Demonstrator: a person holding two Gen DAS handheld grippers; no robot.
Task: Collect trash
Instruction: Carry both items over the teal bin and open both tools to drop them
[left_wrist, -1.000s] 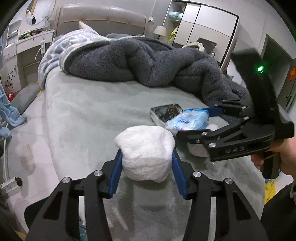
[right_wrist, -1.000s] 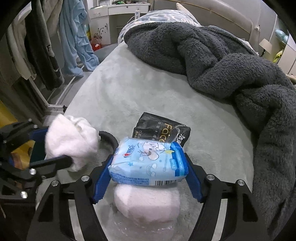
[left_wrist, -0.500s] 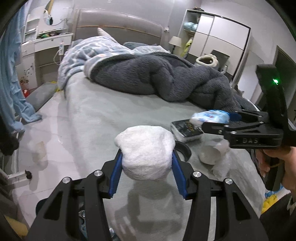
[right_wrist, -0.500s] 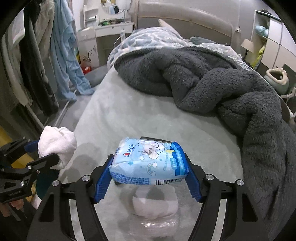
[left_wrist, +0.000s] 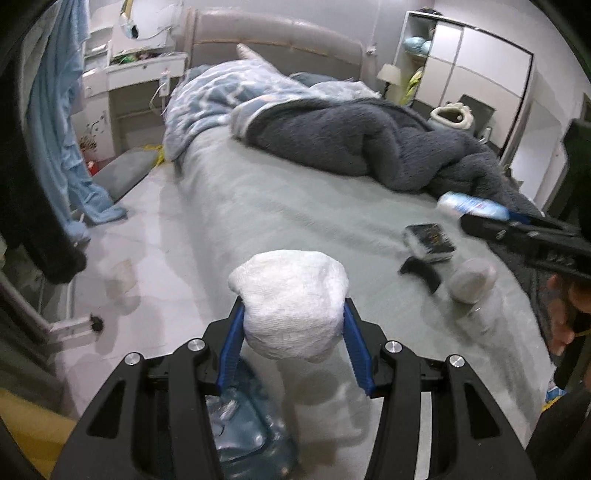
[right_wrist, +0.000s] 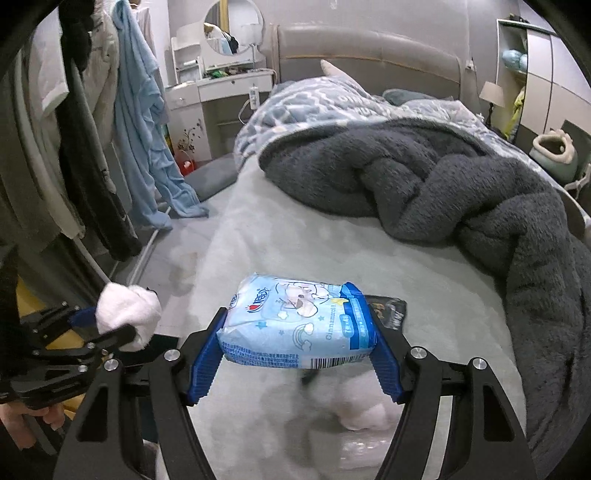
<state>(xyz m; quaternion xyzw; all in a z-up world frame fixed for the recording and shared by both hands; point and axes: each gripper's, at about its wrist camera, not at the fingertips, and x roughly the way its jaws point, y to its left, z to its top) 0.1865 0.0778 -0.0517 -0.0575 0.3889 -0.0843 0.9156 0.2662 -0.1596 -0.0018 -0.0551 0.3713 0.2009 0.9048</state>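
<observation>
My left gripper (left_wrist: 293, 323) is shut on a white crumpled wad (left_wrist: 290, 304), held over the near edge of the bed (left_wrist: 295, 206). The same wad (right_wrist: 129, 314) shows at the left of the right wrist view, in the left gripper (right_wrist: 110, 326). My right gripper (right_wrist: 299, 334) is shut on a light blue tissue pack (right_wrist: 299, 325), lifted above the bed. That pack (left_wrist: 472, 206) and the right gripper (left_wrist: 480, 218) appear at the right of the left wrist view. On the bed lie a black packet (left_wrist: 428, 240), a pinkish-white wad (left_wrist: 472, 282) and crumpled clear plastic (right_wrist: 356, 450).
A dark grey fleece blanket (right_wrist: 461, 184) and a blue patterned duvet (left_wrist: 229, 96) are heaped at the far end. A small black curved piece (left_wrist: 421, 271) lies by the packet. Clothes (right_wrist: 140, 122) hang at the left. A bluish translucent bag (left_wrist: 243, 421) sits below my left gripper.
Both grippers have lifted and drawn back from the bed with their loads. The left one swung left toward the bed's edge; the right one raised the pack clear of the black packet.
</observation>
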